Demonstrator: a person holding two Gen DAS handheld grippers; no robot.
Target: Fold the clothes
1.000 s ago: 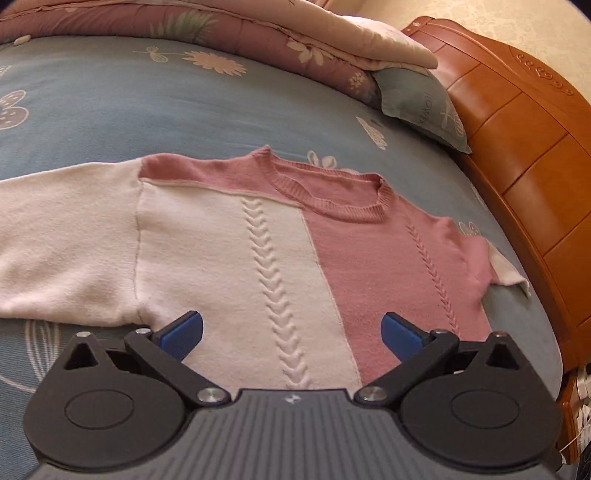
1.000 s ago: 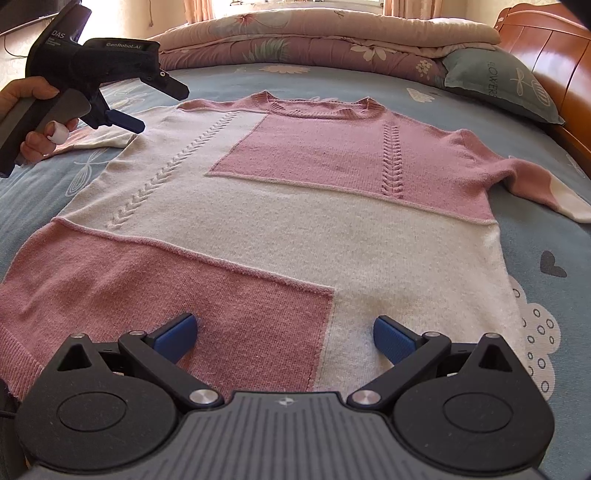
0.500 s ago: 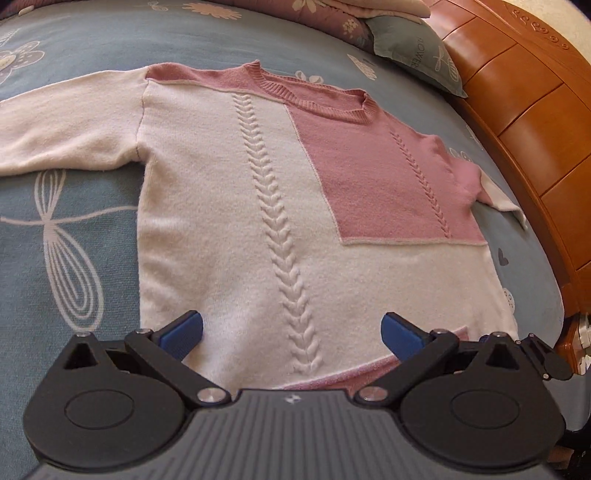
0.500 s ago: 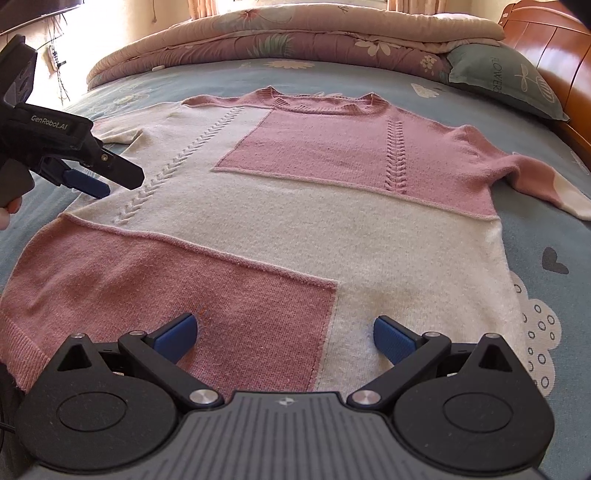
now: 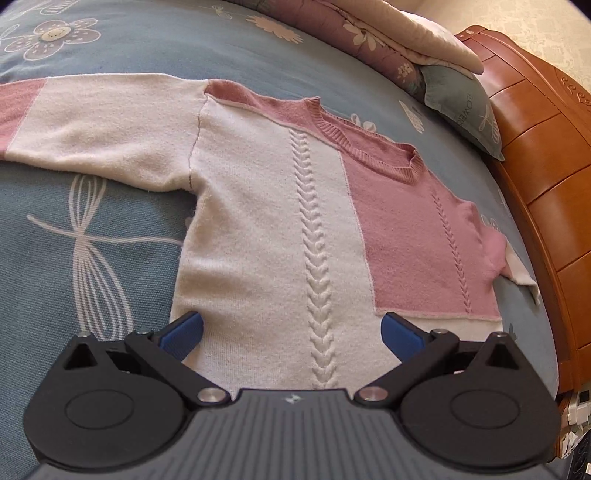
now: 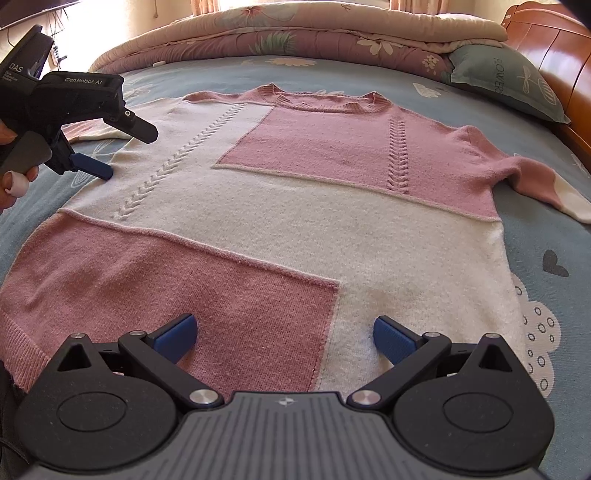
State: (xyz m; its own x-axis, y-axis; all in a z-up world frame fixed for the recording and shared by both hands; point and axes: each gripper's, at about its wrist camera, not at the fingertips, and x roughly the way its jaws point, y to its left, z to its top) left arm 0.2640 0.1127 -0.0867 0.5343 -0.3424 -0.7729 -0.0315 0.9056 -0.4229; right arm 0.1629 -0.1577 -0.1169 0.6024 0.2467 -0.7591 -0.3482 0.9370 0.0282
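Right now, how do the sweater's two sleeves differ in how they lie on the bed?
The left sleeve stretches straight out from the shoulder, flat and fully extended; the right sleeve angles down along the body, looking bunched at the armpit. The left sleeve is mostly cream, turning pink toward the cuff; the right sleeve is pink, turning cream at the cuff. Both rest on the blue bedsheet, unfolded, and neither claw holds them.

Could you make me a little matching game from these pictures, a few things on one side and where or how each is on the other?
Things:
1. sweater
2. pillow
3. left gripper
4. folded quilt

Descriptions:
A. open, near the sweater's left sleeve
B. spread flat on the bed, unfolded
C. piled along the far edge of the bed
D. next to the wooden headboard

Pairs: 1-B, 2-D, 3-A, 4-C
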